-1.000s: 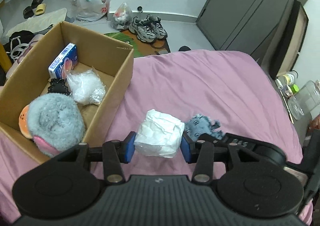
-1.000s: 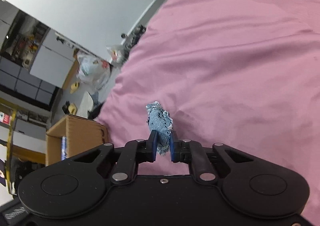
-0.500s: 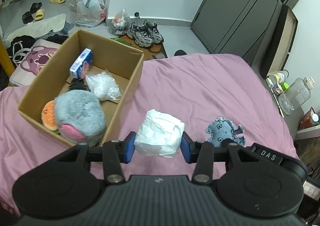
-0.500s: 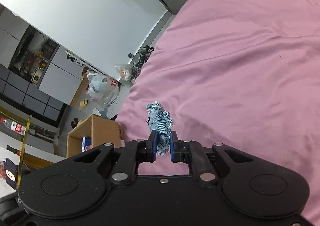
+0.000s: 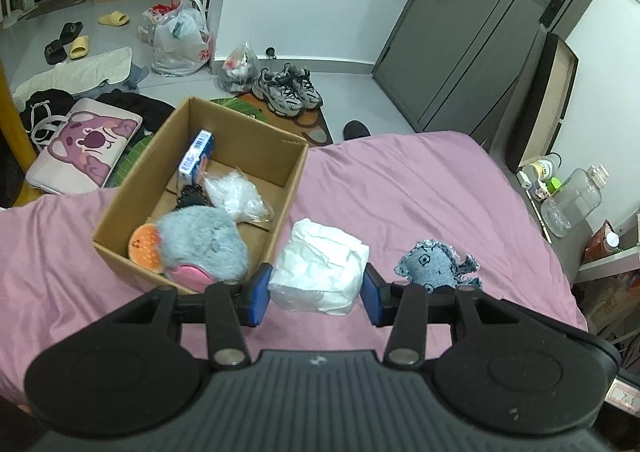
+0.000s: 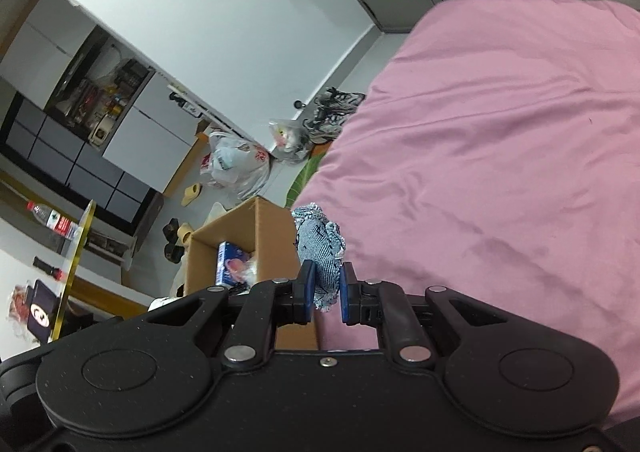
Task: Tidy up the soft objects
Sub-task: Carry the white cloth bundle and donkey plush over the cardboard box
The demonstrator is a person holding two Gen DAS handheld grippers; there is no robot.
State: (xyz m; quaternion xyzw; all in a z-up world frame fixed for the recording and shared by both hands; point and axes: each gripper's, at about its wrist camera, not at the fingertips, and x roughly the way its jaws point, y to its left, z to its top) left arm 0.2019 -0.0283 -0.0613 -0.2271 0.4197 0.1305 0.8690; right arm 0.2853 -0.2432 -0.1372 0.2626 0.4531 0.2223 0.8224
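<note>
Left tool [image 5: 316, 294] pinches a white tissue pack [image 5: 320, 268] between its blue pads, and we hold it above the pink bed [image 5: 420, 196], just right of the cardboard box [image 5: 292, 188]. Our right tool [image 6: 324, 298] clamps a blue denim toy [image 6: 320, 248], also lifted over the bed. Inside the box lie a grey plush [image 5: 204, 248], a clear plastic bag [image 5: 236, 194] and a blue carton [image 5: 196, 158]

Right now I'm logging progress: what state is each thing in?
Left gripper: shut on tissue pack.
Right gripper: shut on denim toy.
Box: open, partly filled.
Grey plush: in box.
Blue carton: leaning in box.
</note>
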